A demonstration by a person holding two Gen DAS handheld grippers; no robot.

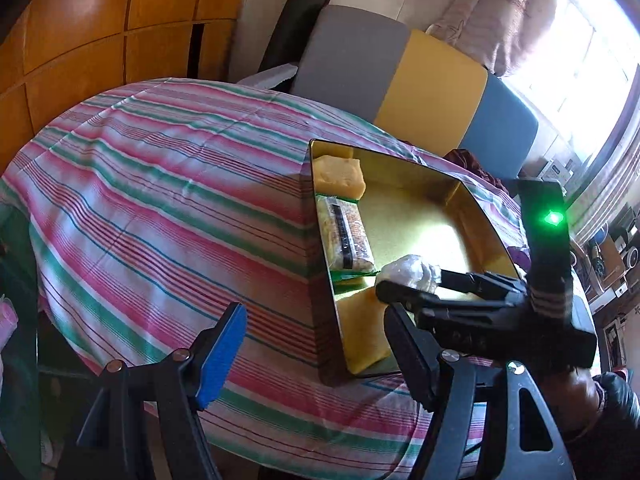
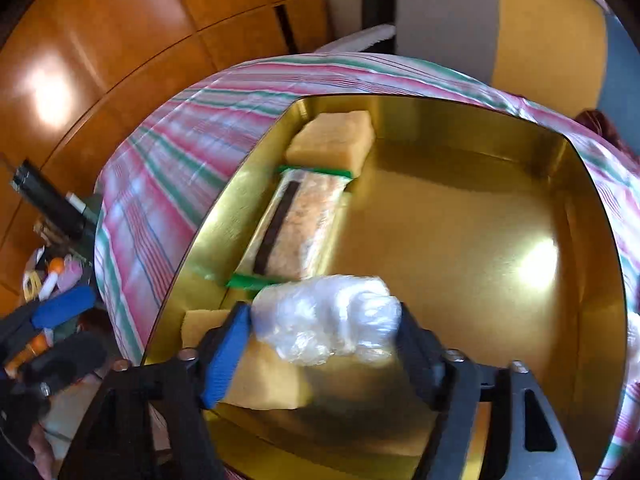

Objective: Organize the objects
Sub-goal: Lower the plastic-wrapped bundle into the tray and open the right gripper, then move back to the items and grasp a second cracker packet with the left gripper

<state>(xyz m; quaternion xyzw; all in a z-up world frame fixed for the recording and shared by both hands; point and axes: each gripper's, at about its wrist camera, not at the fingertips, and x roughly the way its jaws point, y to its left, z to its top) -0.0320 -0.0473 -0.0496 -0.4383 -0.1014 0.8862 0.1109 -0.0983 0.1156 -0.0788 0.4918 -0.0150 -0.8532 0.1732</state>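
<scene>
Tin sits on our striped cloth in the left view, holding a sponge and a packet, while our left gripper hangs spread and empty over the cloth. In the right view, our right gripper brackets a plastic-wrapped bundle above the tin's near corner; we cannot tell whether its pads press it.

A shallow rectangular gold metal tin is lying open on the striped cloth. Along its left wall are sitting a tan sponge-like block, a long clear packet with green ends and another tan block. A crumpled clear-plastic-wrapped bundle is hanging above the near end.
</scene>
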